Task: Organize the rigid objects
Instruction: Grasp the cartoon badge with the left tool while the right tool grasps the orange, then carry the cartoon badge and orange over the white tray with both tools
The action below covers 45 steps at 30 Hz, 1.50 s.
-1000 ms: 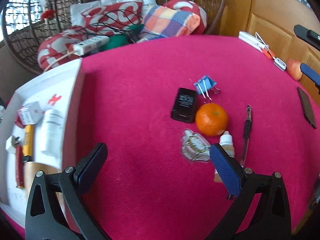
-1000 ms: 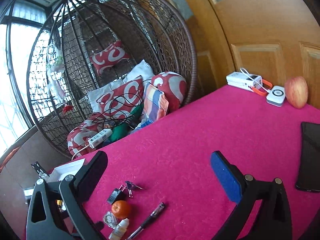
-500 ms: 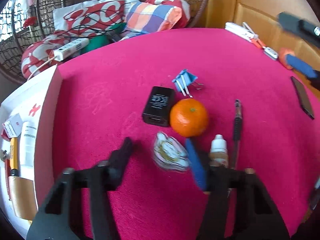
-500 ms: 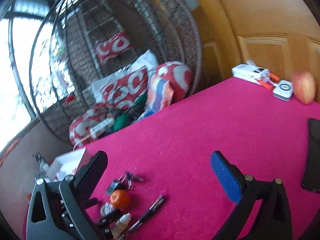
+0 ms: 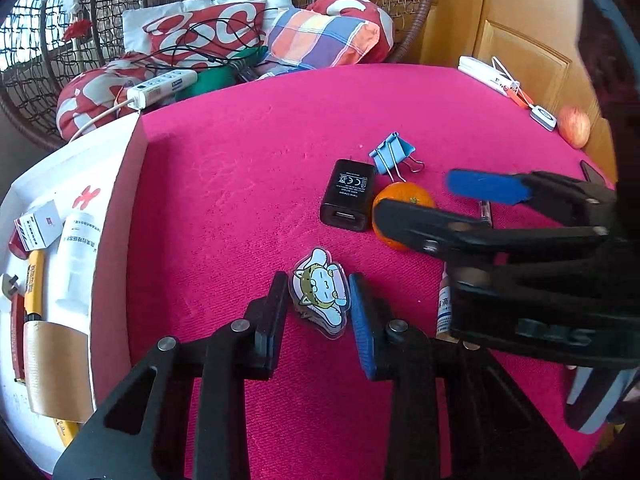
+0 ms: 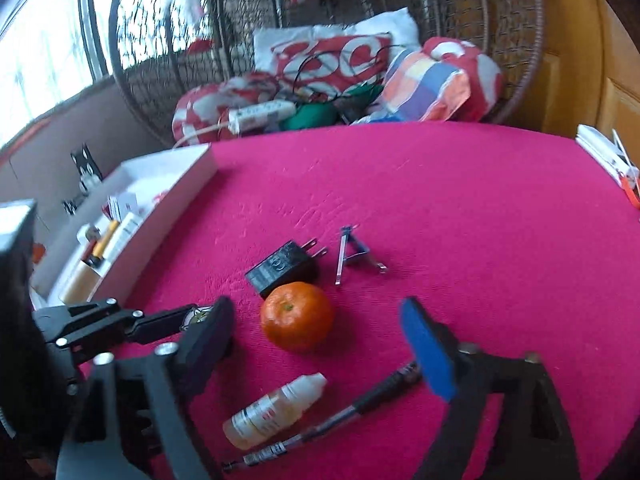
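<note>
Only the left wrist view shows the cartoon cat charm face-on: it lies flat on the pink table, between the fingers of the left hand-held gripper, whose jaws are closing on it — whether the pads already press its edges I cannot tell. In the right wrist view that charm is a mere sliver behind the left gripper's finger. That view gives instead the charger's prongs and the whole dropper bottle and pen, both largely covered in the left view. The right hand-held gripper points down at a slant with the orange between its closing jaws, not touched. The blue binder clip sits beyond the charger. The white box at the table's left edge is cut off by the frame.
</note>
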Motion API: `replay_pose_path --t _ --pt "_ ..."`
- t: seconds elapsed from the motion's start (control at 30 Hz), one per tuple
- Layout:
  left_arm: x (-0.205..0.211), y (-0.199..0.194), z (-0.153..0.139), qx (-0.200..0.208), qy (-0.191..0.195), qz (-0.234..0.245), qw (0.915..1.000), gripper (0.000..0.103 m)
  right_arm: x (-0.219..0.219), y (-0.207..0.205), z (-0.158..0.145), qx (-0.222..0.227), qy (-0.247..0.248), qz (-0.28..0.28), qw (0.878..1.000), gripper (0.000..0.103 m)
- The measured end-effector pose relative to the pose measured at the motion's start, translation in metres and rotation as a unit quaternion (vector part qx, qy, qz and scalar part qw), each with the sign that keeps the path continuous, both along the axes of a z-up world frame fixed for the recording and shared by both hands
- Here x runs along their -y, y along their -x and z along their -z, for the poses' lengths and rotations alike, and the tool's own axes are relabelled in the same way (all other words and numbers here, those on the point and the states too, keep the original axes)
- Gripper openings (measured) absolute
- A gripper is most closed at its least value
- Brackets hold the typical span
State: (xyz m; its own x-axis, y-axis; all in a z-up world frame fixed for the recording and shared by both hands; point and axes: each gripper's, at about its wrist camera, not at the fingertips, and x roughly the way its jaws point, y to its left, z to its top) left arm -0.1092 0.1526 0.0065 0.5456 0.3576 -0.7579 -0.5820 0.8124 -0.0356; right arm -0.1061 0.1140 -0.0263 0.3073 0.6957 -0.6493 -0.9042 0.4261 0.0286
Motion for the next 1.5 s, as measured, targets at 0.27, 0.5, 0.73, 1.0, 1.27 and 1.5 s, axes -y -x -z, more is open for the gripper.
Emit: replay_pose_path --t 0.27,0.5,0.73,1.0,1.27,1.5 --pt "-0.001 0.001 0.0 0.003 0.005 -0.001 1.0 0.031 -0.001 -0.005 0.007 -0.022 0.014 -0.001 1.0 0.042" --pt "0.002 0.003 -0.004 0.013 -0.003 -0.004 0.9999 0.029 0.024 -0.006 -0.008 -0.039 -0.034 0.015 0.999 0.042" --pt "0.008 0.015 -0.014 0.039 -0.007 -0.01 0.9992 0.029 0.054 -0.007 -0.048 -0.027 -0.112 0.034 0.993 0.042" --pt "0.018 0.047 -0.065 0.104 -0.052 -0.026 0.9929 0.029 0.065 0.011 -0.073 0.002 -0.16 0.03 0.987 0.042" --pt "0.021 0.09 -0.119 0.162 -0.113 -0.065 0.9781 0.029 0.074 0.027 -0.092 0.014 -0.199 0.025 0.98 0.042" --pt "0.015 0.117 -0.134 0.187 -0.129 -0.09 0.9698 0.029 0.08 0.045 -0.111 0.037 -0.229 0.013 0.973 0.042"
